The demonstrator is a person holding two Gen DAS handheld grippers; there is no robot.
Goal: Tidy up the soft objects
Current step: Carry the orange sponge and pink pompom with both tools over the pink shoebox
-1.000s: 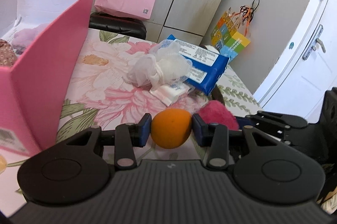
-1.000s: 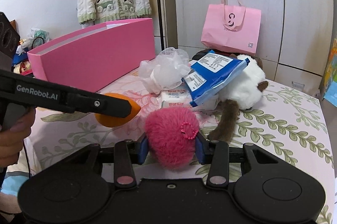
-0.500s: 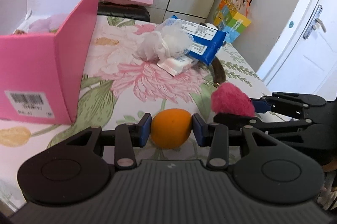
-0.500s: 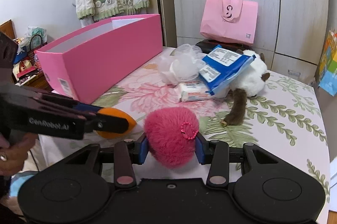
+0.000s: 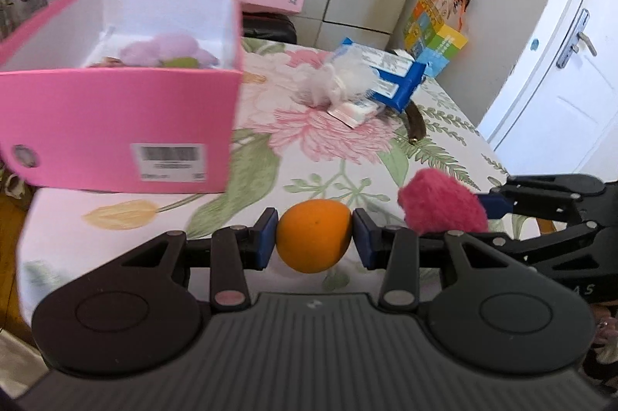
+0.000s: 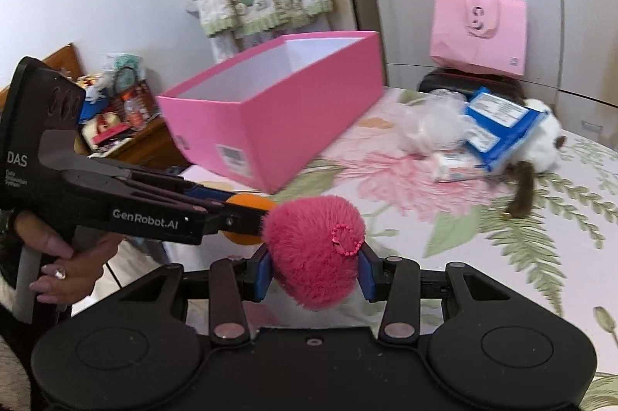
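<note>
My left gripper is shut on an orange ball, held above the near edge of the flowered bed. My right gripper is shut on a fluffy magenta pompom with a small bead loop; the pompom also shows at the right of the left wrist view. The two grippers hang side by side, the left gripper just left of the pompom. An open pink box stands on the bed to the left and holds a lilac plush.
Farther back on the bed lie a white mesh sponge, a blue tissue pack, a small white packet and a white-and-brown plush toy. A pink bag leans on the wardrobe. A hand holds the left gripper's handle.
Both grippers have pulled back and up from the pile with their loads still held. The pink box now sits lower and closer to the middle of the left wrist view, its inside showing.
</note>
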